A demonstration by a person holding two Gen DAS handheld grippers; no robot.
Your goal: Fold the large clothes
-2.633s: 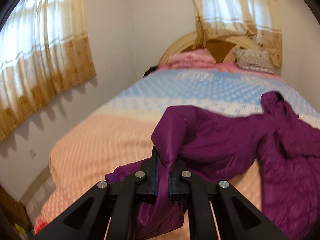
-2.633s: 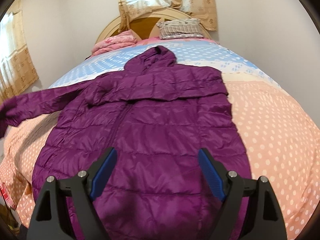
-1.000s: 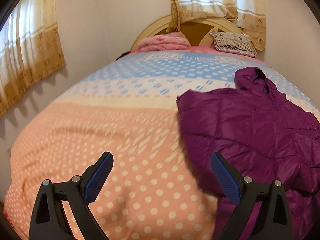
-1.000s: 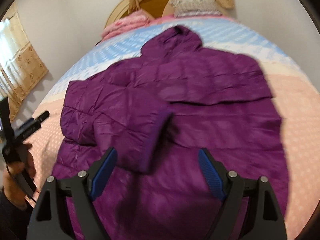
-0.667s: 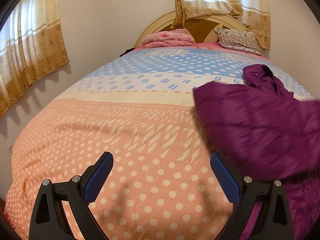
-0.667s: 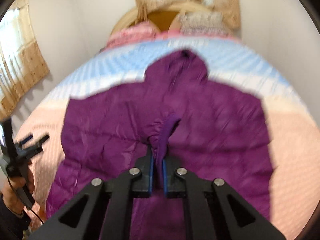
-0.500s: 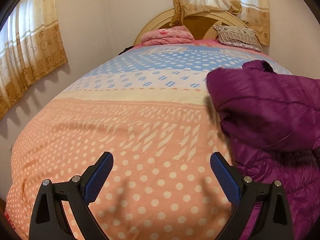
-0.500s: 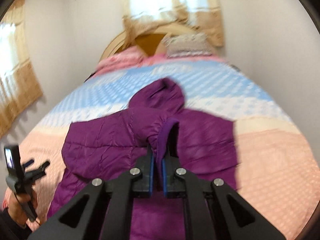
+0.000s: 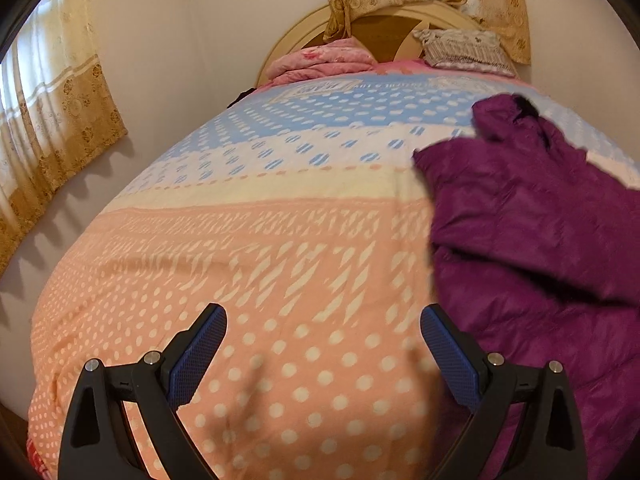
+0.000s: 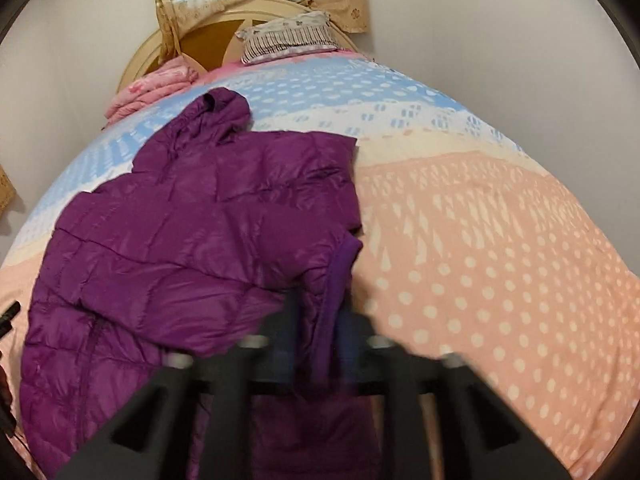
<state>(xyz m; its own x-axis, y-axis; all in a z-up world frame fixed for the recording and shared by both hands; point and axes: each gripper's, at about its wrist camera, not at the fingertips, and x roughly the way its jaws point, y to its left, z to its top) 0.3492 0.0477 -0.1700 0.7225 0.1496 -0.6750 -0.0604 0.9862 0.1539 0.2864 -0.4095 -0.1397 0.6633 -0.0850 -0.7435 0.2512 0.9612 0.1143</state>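
While the right gripper [image 10: 318,344] pinches a sleeve cuff, one purple jacket [image 10: 192,248] lies lengthwise on the bed [image 10: 480,240], hood pointing away toward the headboard [image 10: 160,52], mostly left of it. Left gripper [image 9: 322,354] spread wide, jacket to its right. Two pillows.

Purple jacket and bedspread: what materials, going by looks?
Purple jacket: likely thin nylon or polyester shell over puffy fill; slight sheen, stitched quilt panels, fine crinkles. Bedspread: matte, soft printed cloth, maybe cotton or fleece; no shine, dotted pattern. Fibre itself can't be confirmed.
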